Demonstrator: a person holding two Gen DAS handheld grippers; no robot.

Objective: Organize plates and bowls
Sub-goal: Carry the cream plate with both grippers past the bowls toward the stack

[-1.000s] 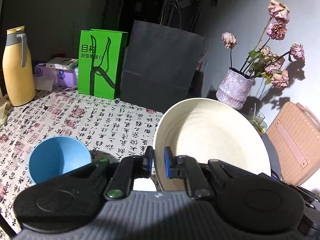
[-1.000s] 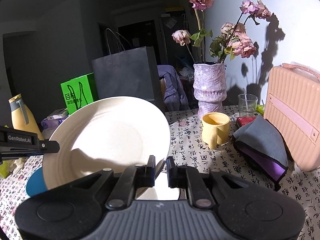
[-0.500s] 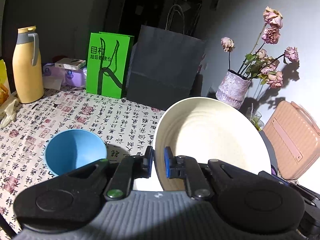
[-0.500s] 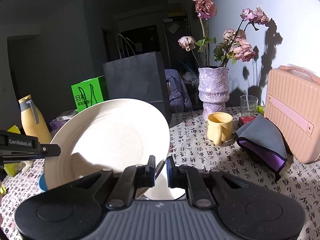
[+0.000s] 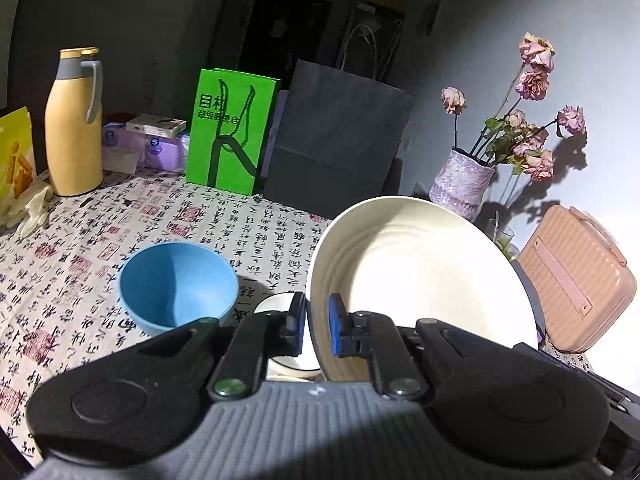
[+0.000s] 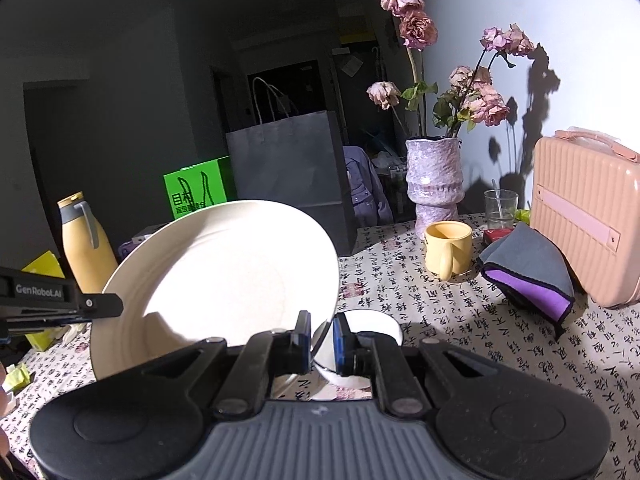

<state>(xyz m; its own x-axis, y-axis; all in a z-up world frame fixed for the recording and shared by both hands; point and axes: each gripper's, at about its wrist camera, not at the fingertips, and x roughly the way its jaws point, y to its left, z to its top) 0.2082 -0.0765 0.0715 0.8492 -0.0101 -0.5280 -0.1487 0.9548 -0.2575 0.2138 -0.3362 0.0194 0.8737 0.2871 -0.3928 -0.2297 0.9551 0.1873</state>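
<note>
Left gripper (image 5: 317,322) and right gripper (image 6: 322,336) both clamped on tilted round cream plate (image 5: 420,264), above small white bowl (image 6: 376,324); blue bowl (image 5: 178,284) nearby.

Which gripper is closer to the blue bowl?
Left. The left gripper, clamped on the cream plate's edge, hangs just beside the blue bowl. The right gripper grips the plate's opposite edge, with the plate between it and the bowl.
</note>
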